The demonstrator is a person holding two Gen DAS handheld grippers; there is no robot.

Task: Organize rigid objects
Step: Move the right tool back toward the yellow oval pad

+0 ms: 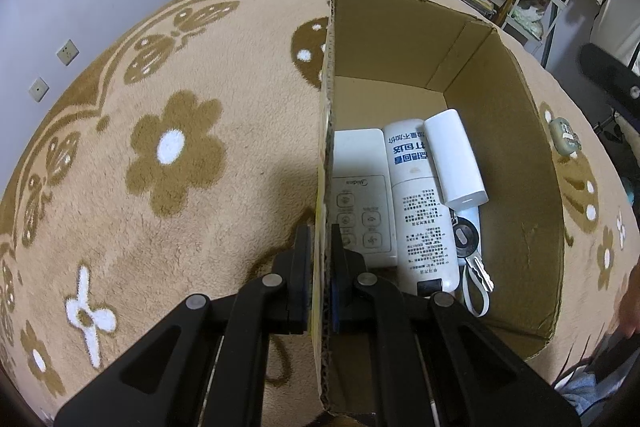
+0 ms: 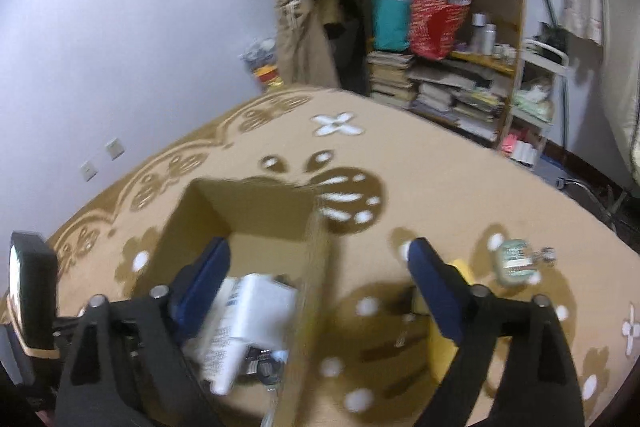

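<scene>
Carpet [image 1: 200, 227] with brown flowers carries an open cardboard box [image 1: 500, 147], and most of the rigid things already lie inside it: a white remote control [image 1: 360, 195], a white bottle with printed text [image 1: 420, 211], a white power bank [image 1: 456, 163] lying partly on the bottle, and keys [image 1: 476, 267] at the near end. They all lie with their long axes along the length of the box.

The left gripper [image 1: 322, 247] is clenched on the near left wall of the box, one pad outside and one inside, so it steadies the box.

The right gripper [image 2: 320, 267] hangs above the box's right wall with its jaws spread wide and nothing between the pads.

One thing remains outside, I think: a small pale green case [image 2: 514, 261] on the carpet, to the right of the box and well apart from it. A yellow object [image 2: 448, 355] shows just behind the right finger, but I cannot tell what it is. The case lies to the right of the open jaws, on the far side from the left hand, so the right hand is clearly the nearer one for it. Its long axis looks tilted relative to the jaws, though the blur makes this uncertain.
</scene>
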